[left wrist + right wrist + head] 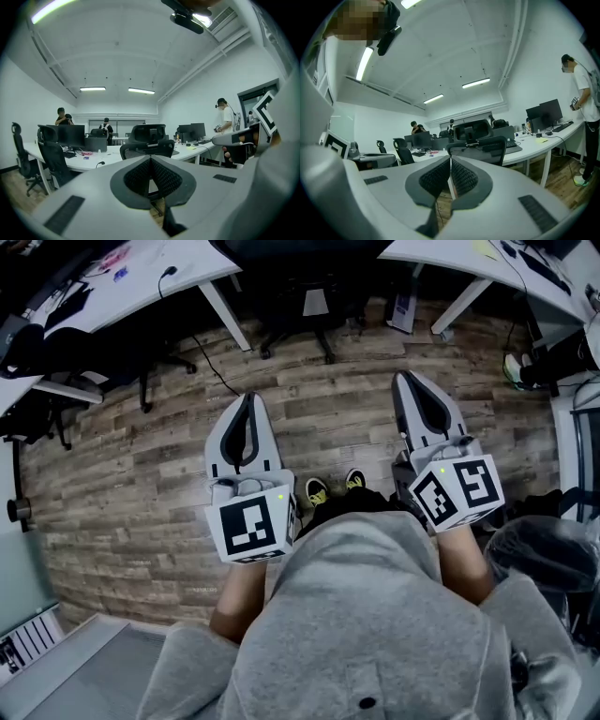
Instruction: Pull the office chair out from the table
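The office chair (286, 292), black with a mesh back, stands at the far edge of the head view. It is pushed into the gap between the left bench (150, 282) and the right bench (441, 251), both white-topped, and its star base rests on the wooden floor (141, 484). In both gripper views it sits straight ahead, beyond the fingertips.

The left gripper (249, 399) and the right gripper (404, 379) are held side by side over bare floor, both pointing toward the chair and well apart from it. Each gripper's fingers are pressed together, pad against pad, with nothing between them.

Below the grippers are the person's grey sweatshirt (375, 615) and yellow-and-black shoes (319, 491). Another dark chair (141, 357) stands at the left bench. The right gripper view shows a person in a white shirt (583, 89) standing at a bench with monitors (548, 112); more people are at the back of the room.
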Motion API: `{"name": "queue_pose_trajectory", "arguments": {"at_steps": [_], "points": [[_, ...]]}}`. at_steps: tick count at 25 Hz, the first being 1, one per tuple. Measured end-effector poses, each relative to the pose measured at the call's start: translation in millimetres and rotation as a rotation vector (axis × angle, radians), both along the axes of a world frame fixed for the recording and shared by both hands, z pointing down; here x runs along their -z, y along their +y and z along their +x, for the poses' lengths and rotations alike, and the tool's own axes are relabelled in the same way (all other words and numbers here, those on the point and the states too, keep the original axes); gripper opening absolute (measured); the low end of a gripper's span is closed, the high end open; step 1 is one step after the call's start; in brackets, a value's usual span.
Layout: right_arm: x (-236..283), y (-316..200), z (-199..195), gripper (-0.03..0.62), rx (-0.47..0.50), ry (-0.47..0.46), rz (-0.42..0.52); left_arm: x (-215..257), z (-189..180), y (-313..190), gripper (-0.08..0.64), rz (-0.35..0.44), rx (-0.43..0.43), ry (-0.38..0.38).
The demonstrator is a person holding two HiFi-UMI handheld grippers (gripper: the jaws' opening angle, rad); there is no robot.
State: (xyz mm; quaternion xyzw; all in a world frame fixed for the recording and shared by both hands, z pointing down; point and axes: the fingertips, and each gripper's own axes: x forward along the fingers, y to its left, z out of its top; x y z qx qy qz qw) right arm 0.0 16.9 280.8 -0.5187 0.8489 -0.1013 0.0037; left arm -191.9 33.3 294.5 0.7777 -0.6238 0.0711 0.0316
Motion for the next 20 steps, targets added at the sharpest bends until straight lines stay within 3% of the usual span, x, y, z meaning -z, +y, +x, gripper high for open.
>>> {"name": "queue_pose_trajectory", "arguments": {"at_steps": [11,20], "points": [[8.4,-5.3,-2.6,0.029,-0.001,0.0,0.026,1.8,-1.0,-15.1,0.011,-0.003,-0.009,0.028],[-1.7,-31.2,3.3,0.029,0.002,-0.014,0.013,4.6,4.7,-39.9,0.011,-0.009,0.004,0.007]]}}
